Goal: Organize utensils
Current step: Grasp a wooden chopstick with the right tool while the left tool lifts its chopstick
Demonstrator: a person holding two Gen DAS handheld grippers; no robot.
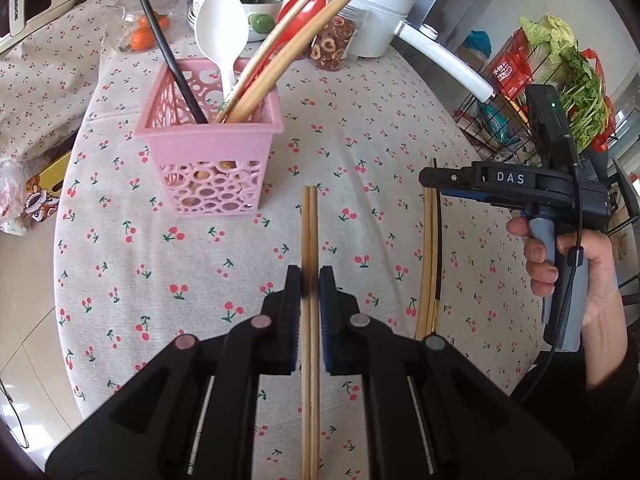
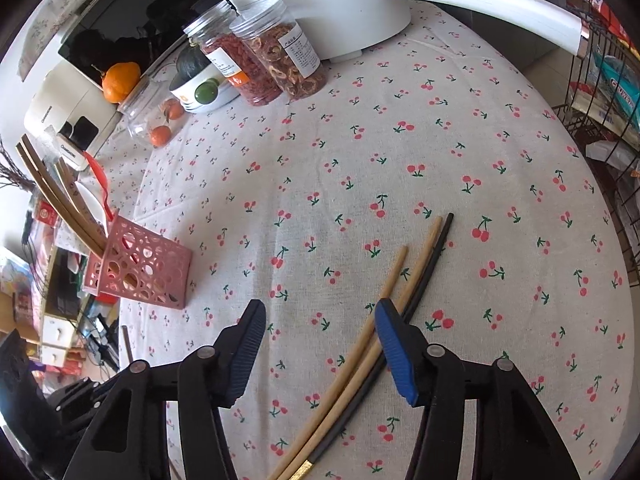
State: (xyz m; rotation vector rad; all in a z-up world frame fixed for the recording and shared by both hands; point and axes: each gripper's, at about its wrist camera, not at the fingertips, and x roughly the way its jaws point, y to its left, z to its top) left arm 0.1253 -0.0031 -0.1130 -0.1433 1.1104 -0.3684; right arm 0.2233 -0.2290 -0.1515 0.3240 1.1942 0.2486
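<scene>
Basically two jobs at once: left gripper (image 1: 310, 280) is clamped tight on a pair of pale wooden chopsticks (image 1: 309, 220), tips pointing toward the pink perforated plastic utensil basket (image 1: 210, 148), which sits toward the far left of the cherry-print tablecloth (image 2: 400, 140) and already holds a white plastic spoon (image 1: 222, 24), a black stick and long wooden utensils. To do it well: keep the pair parallel, lift tips over the near rim, aim for the free gap, drop in steeply (basket looks light, could tip if nudged).

Right gripper (image 2: 320, 344) is about half open, nothing held yet; its blue pad (image 2: 394, 344) overlaps the loose chopsticks on the cloth (image 2: 360, 360), two wooden plus one black w/ gold band, near the table's near-right edge. Should centre jaws over the bundle before closing, since the sticks fan apart.

Both grippers pitch steeply down; person's hand (image 1: 568, 256) wraps the right handle.
</scene>
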